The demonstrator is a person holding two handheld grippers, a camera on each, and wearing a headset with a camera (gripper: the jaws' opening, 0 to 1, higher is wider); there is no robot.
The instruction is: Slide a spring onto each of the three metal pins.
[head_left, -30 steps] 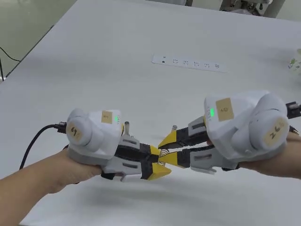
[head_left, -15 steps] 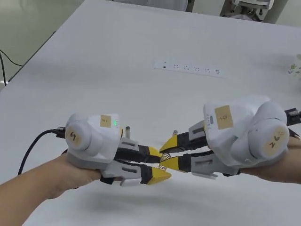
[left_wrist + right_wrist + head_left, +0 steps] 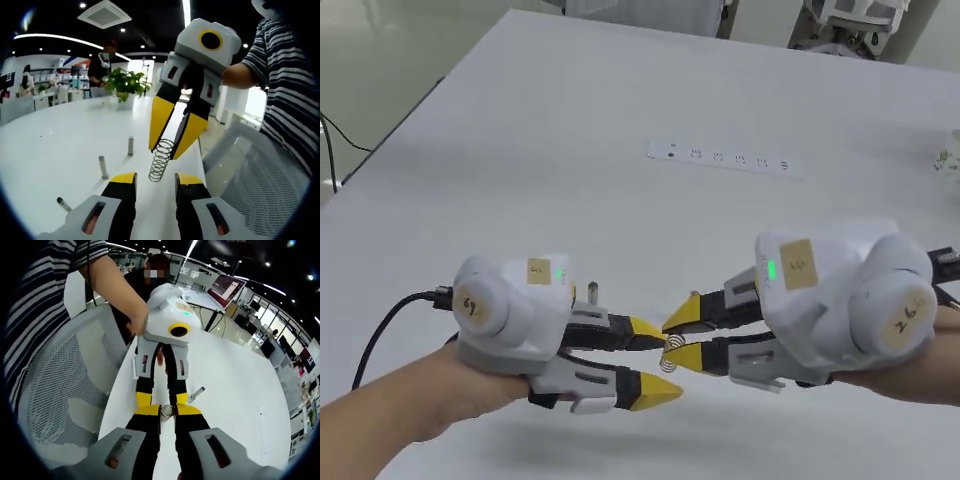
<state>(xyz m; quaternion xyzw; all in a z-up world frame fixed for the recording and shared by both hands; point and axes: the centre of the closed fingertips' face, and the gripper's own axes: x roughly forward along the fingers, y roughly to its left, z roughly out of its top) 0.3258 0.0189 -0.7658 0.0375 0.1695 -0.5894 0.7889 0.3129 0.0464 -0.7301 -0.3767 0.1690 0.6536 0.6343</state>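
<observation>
My right gripper (image 3: pixel 167 412) pinches one end of the spring (image 3: pixel 161 159) at frame centre, jaws narrow; its free end hangs between my left gripper's (image 3: pixel 156 178) wide jaws, touching neither.

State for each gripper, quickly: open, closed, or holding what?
Left gripper: open, holding nothing.
Right gripper: closed on the spring.

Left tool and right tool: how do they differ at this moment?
The left tool is open, with its jaws apart; the right tool is shut. The left tool holds nothing; the right tool grips a spring by one end. Both have white bodies and yellow-tipped jaws, and they point tip to tip.
</observation>
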